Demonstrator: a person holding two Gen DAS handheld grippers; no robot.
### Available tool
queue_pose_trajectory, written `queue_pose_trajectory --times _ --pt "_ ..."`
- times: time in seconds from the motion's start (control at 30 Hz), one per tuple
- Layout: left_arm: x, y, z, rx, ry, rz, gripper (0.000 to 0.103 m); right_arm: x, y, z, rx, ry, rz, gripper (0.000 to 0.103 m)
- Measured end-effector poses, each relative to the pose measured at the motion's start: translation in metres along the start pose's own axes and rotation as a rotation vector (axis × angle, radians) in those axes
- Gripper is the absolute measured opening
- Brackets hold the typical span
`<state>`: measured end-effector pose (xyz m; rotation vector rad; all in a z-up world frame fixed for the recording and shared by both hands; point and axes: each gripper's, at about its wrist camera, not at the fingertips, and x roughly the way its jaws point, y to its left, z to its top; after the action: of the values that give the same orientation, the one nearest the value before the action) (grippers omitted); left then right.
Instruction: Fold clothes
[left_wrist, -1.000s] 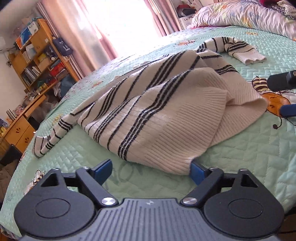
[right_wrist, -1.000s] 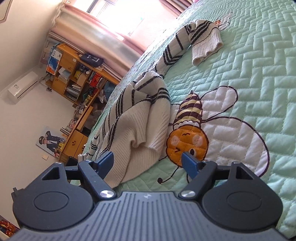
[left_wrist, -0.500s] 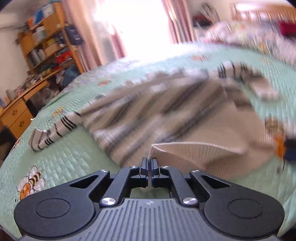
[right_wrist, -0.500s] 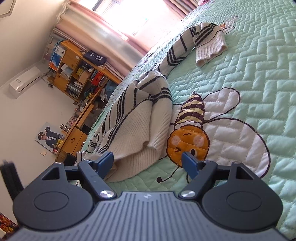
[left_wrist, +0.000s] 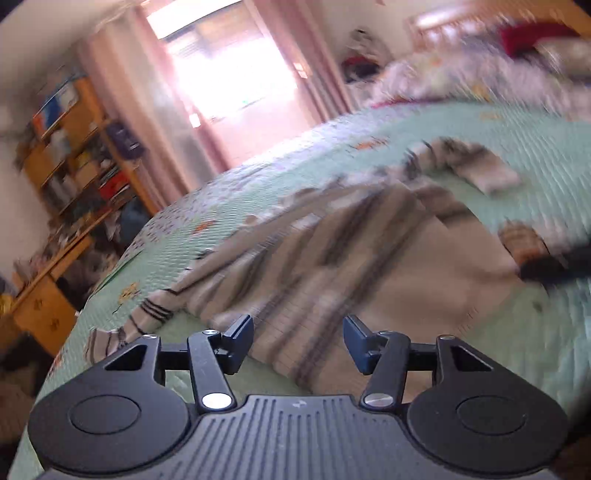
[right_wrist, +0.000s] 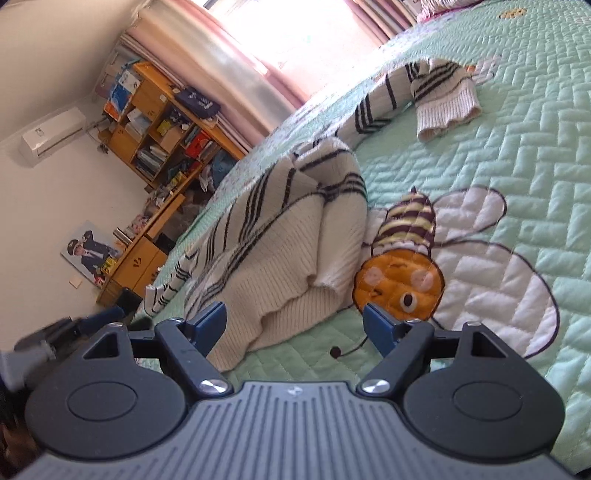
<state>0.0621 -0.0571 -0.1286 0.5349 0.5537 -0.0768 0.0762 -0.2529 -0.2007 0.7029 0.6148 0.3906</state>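
sweater (right_wrist: 295, 236): striped knit, rumpled on bed (right_wrist: 517, 122), long axis runs away toward window | left hand-held gripper (left_wrist: 298, 341): jaws just reopening, nothing between, hem right below | right hand-held gripper (right_wrist: 294, 328): wide open, empty, hem corner just ahead-left | both near hem, next grab likely there

A bed (right_wrist: 517, 122) covered by a mint-green quilted spread is carrying a cream sweater (right_wrist: 288, 236) with dark stripes, lying rumpled and partly folded over itself, one sleeve trailing toward the window; a stitched bee motif (right_wrist: 402, 273) is showing just beside its hem
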Motion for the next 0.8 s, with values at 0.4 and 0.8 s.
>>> queue_pose_trajectory --times 0.4,0.8 --pt "0.028 -0.048 -0.033 0.185 0.067 -0.014 0.056 0.002 -0.005 -0.002 -0.01 0.004 0.012 0.082" --pt "0.014 0.021 0.018 -0.043 -0.077 0.166 0.008 0.0 0.018 -0.005 -0.182 -0.024 -0.052 0.082"
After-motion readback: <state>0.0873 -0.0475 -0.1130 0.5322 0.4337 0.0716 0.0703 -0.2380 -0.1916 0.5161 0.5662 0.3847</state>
